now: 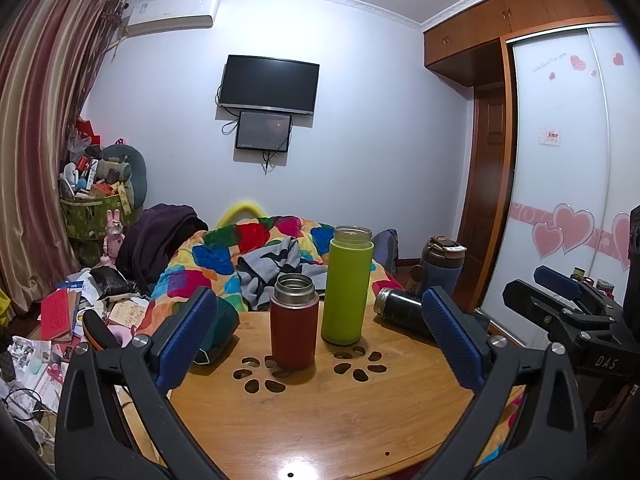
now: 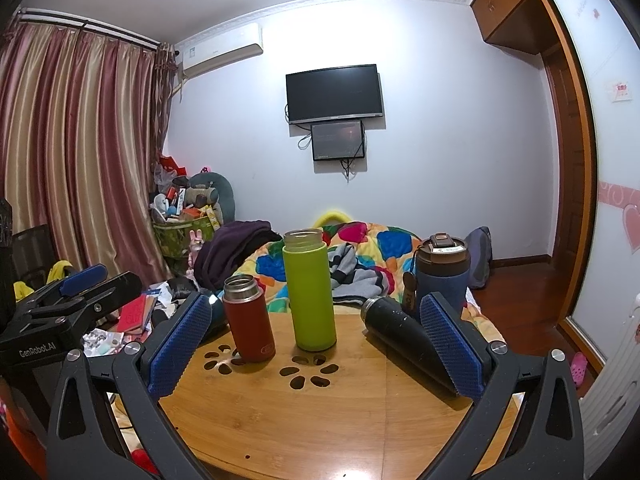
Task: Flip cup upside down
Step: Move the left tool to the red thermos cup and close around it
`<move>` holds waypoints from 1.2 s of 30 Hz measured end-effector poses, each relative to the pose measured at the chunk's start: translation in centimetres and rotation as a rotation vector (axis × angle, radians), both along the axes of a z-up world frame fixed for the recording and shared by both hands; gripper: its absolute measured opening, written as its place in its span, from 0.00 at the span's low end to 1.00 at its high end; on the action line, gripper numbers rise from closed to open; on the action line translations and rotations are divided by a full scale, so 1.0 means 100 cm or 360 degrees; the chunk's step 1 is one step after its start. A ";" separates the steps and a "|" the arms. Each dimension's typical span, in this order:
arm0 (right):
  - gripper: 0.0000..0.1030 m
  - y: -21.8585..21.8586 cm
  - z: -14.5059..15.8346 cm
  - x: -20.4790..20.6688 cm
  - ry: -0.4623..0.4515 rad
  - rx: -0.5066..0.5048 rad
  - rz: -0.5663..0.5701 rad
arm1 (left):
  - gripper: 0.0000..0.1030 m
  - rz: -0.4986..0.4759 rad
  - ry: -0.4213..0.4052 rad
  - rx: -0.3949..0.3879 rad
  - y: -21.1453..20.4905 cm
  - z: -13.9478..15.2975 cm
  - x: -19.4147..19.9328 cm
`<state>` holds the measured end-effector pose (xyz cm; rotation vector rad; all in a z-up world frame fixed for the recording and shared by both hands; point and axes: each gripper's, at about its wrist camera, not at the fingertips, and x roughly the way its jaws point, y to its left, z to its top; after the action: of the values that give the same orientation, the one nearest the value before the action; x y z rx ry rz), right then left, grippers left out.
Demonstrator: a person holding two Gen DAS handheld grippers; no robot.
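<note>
2 open claws, red cup (image 1: 294,322) between

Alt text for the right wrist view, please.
Open right tongs hover empty over a round wooden table where a red cup and a green cup stand upright, lidless. A black flask lies on its side at right.

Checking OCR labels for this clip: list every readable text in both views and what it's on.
"DAS" on the right gripper body, in the left wrist view.
"GenRobot.AI" on the left gripper body, in the right wrist view.
Logo on the red cup: too small to read.
Mark on the table behind the red cup: blurred.
Script on the wardrobe door: unreadable.
Air conditioner label: unreadable.
Books on the floor: unreadable.
</note>
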<state>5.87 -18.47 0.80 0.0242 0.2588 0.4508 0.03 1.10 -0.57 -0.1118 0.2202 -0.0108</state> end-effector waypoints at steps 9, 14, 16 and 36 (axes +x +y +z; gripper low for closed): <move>1.00 0.000 -0.004 0.014 0.0023 -0.0001 0.0009 | 1.00 0.0002 0.0042 -0.0002 0.001 -0.003 0.010; 1.00 -0.001 -0.010 0.025 0.0054 -0.0008 0.0009 | 1.00 0.0013 0.0078 0.0007 0.004 -0.008 0.020; 1.00 -0.001 -0.015 0.031 0.0076 -0.0009 0.0009 | 1.00 0.0026 0.0097 0.0013 0.007 -0.011 0.028; 1.00 -0.007 -0.078 0.083 0.0395 -0.0047 0.0009 | 0.89 0.0031 0.0557 0.0002 0.032 -0.087 0.188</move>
<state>14.22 -19.15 -6.97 0.0509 0.5097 0.4498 18.81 4.33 -9.25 -0.1141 0.5687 0.0289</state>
